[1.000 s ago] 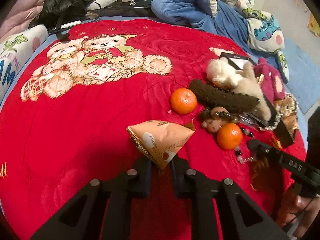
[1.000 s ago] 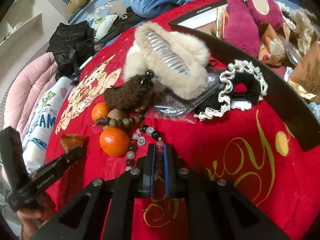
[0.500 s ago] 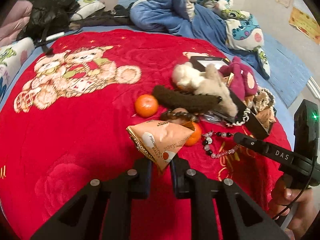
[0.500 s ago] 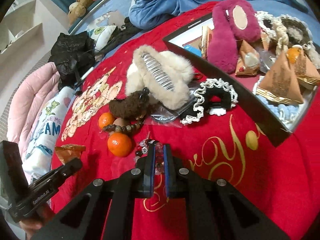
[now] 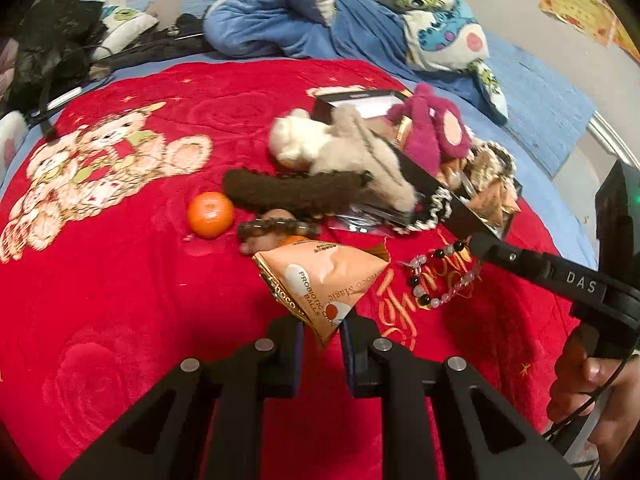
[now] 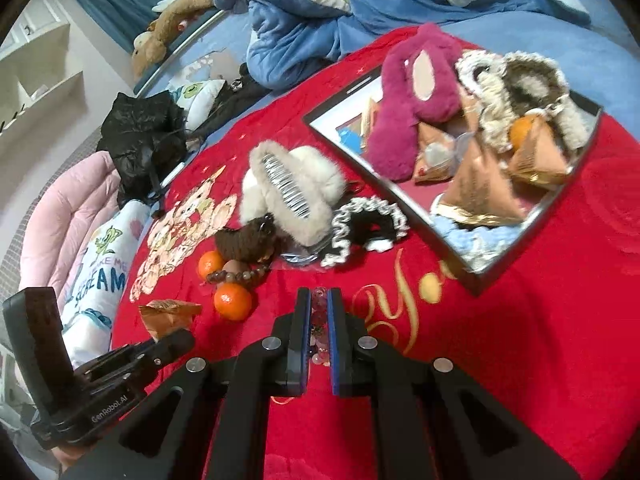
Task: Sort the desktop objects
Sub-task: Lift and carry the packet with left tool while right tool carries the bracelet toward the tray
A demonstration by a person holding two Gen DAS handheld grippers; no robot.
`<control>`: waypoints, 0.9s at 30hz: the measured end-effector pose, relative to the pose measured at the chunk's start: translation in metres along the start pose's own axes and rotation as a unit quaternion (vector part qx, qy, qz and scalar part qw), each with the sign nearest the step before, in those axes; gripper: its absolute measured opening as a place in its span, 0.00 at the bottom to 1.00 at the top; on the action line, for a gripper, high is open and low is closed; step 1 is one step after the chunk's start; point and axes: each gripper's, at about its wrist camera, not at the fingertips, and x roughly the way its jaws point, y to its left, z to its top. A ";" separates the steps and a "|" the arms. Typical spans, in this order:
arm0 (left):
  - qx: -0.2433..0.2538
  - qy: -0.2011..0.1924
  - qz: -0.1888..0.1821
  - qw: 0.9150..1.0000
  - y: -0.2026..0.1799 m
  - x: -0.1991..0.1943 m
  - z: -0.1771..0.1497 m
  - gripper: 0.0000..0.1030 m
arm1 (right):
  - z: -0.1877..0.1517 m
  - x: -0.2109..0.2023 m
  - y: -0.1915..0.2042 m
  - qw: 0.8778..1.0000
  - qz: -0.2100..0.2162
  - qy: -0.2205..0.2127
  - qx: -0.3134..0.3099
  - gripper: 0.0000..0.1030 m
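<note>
**Both claws loaded over the red blanket**

Left claw (image 5: 320,326) is clamped on the corner of an orange snack packet (image 5: 320,280), held clear of the blanket (image 5: 120,280). Right claw (image 6: 319,312) is pinched together on a bead bracelet (image 6: 319,322), which dangles beside it. The black tray (image 6: 520,256), already crowded, sits beyond to the right.

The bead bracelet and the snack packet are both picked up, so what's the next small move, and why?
Probably carry both toward the black tray. The right claw is shut on the bead bracelet, the left claw is shut on the snack packet, and similar packets already lie in that tray.
</note>
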 end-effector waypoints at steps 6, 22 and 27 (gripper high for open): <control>0.030 0.005 -0.022 0.999 -0.028 0.005 0.006 0.16 | 0.003 -0.021 -0.007 0.999 -0.030 -0.016 -0.007 0.07; 0.101 0.019 -0.074 0.992 -0.100 0.012 0.015 0.16 | 0.011 -0.071 -0.029 0.995 -0.072 -0.063 -0.010 0.07; 0.105 0.029 -0.081 0.991 -0.113 0.020 0.016 0.16 | 0.009 -0.078 -0.042 0.995 -0.071 -0.070 0.007 0.07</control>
